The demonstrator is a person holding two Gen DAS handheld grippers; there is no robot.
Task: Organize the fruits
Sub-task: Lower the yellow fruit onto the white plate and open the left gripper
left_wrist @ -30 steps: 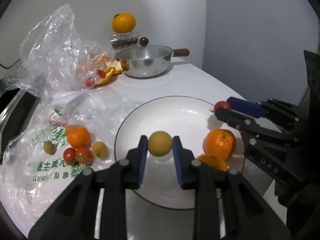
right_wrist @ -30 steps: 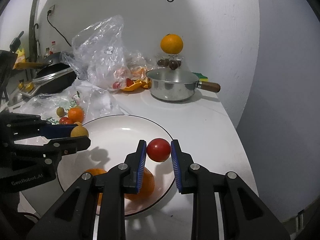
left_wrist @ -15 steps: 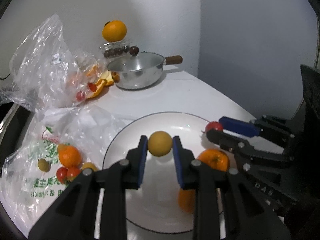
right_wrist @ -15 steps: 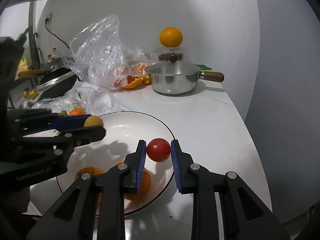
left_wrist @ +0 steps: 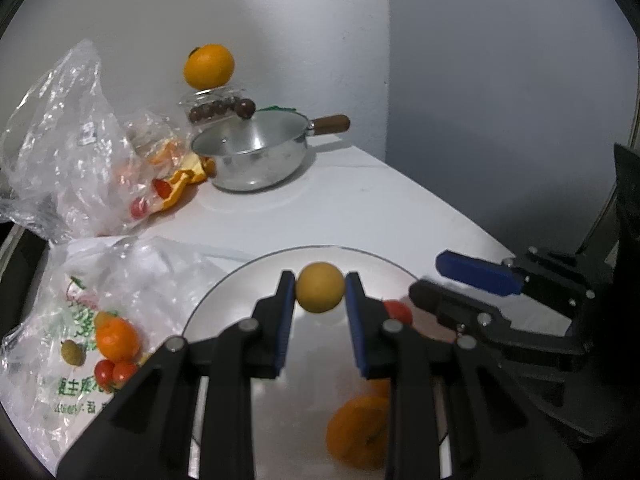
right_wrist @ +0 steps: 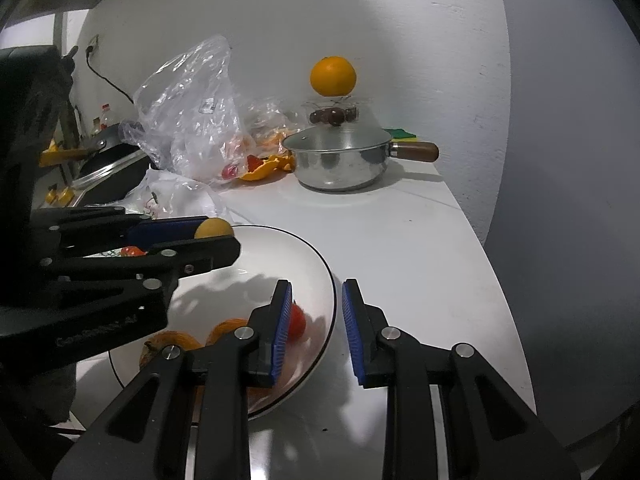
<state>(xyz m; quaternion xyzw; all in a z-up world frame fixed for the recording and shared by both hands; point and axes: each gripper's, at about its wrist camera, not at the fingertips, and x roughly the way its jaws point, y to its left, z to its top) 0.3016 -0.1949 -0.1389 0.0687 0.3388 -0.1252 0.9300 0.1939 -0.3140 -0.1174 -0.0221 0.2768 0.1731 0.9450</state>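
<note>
My left gripper (left_wrist: 320, 294) is shut on a small yellow fruit (left_wrist: 320, 287) and holds it above the white plate (left_wrist: 240, 284). My right gripper (right_wrist: 316, 308) is open and empty over the plate's right rim (right_wrist: 320, 260). A red tomato (right_wrist: 297, 321) lies on the plate beside the right gripper's left finger; it also shows in the left wrist view (left_wrist: 398, 311). Two oranges (right_wrist: 224, 330) lie on the plate's near side; one shows in the left wrist view (left_wrist: 358, 432). The left gripper and its fruit (right_wrist: 213, 227) show in the right wrist view.
Loose fruit, an orange (left_wrist: 117, 339) and tomatoes (left_wrist: 114, 372), lies on a printed plastic bag (left_wrist: 60, 380) at left. A steel pot (left_wrist: 256, 156) stands at the back with an orange (left_wrist: 209, 66) on a clear box behind it. A crumpled bag (left_wrist: 68, 140) holds peels. The counter edge (right_wrist: 508, 320) runs at right.
My right gripper has opened and let the tomato go onto the plate. My left gripper has kept its hold on the yellow fruit and moved back over the plate.
</note>
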